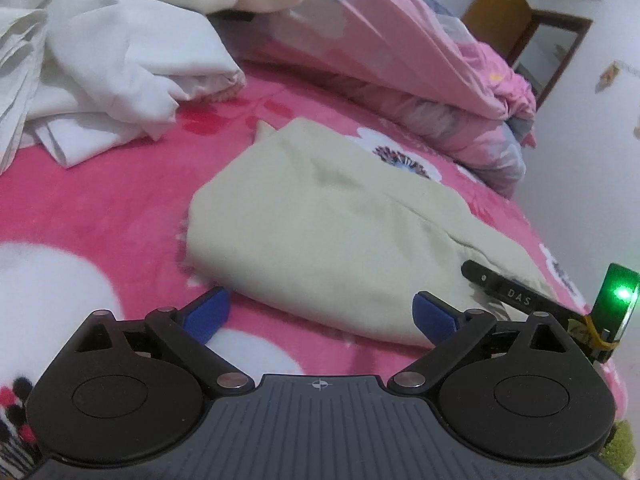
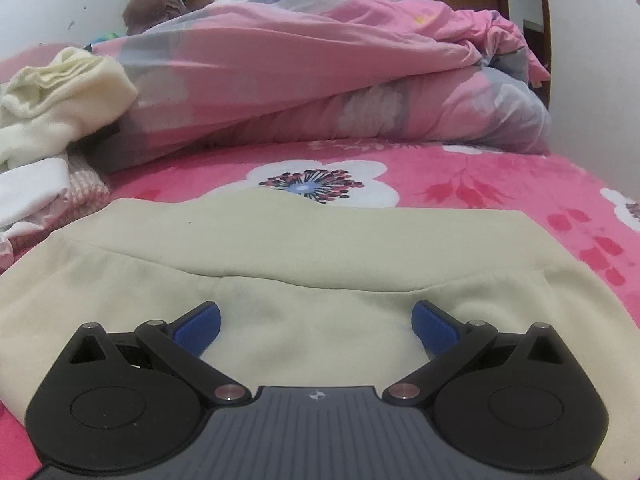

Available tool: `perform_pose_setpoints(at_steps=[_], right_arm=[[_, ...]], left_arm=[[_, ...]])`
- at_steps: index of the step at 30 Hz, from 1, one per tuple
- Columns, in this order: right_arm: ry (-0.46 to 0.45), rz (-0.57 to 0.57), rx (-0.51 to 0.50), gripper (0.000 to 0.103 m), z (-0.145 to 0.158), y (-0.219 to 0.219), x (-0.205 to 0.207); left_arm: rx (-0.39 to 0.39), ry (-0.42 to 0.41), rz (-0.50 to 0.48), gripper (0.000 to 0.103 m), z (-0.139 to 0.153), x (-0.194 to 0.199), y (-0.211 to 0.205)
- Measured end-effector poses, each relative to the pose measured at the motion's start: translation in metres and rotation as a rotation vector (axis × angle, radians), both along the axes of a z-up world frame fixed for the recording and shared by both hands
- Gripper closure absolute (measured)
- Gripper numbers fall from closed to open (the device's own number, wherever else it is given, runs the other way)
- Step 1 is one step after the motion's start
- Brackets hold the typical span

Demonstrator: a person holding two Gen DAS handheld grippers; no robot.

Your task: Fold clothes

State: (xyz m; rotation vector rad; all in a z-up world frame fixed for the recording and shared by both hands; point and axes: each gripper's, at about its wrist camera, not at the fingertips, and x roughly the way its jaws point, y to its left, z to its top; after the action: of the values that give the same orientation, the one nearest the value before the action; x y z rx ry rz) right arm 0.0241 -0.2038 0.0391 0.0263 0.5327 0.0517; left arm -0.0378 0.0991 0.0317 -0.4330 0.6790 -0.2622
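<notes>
The bed [image 1: 100, 200], under its pink flowered blanket, carries everything. Along its far side lies a bunched pink quilt [image 2: 320, 80], and against it a heap of white and cream clothes [image 1: 120, 60] that looks unfolded to me: crumpled, overlapping, no clean edges. That heap is what I judge is left to do.

Nearer me lies the cream garment [image 1: 328, 232], flat on the blanket and already doubled into a rough rectangle, with one layer's edge running across the other in the right wrist view. I would call this piece close to done; it may want one more fold or a smoothing, and it has not been set aside.

My left tool [image 1: 320, 316] stands wide with nothing between its blue pads, poised over the blanket at the garment's near edge. My right tool [image 2: 316, 320] is also wide and empty, directly over the garment; whether it touches the cloth I cannot tell.

The only writing I can read is "DAS", on the black finger of my right tool as the left wrist view shows it, beside a green light.
</notes>
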Motion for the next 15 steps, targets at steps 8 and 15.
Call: perform_pose_setpoints(at_steps=[8, 15], right_arm=[[-0.007, -0.002, 0.001, 0.000, -0.001, 0.000, -0.001], [-0.016, -0.003, 0.004, 0.000, -0.002, 0.000, -0.001]], left_arm=[[0.091, -0.212, 0.071, 0.009, 0.020, -0.021, 0.000], [0.118, -0.243, -0.084, 0.034, 0.021, 0.006, -0.039]])
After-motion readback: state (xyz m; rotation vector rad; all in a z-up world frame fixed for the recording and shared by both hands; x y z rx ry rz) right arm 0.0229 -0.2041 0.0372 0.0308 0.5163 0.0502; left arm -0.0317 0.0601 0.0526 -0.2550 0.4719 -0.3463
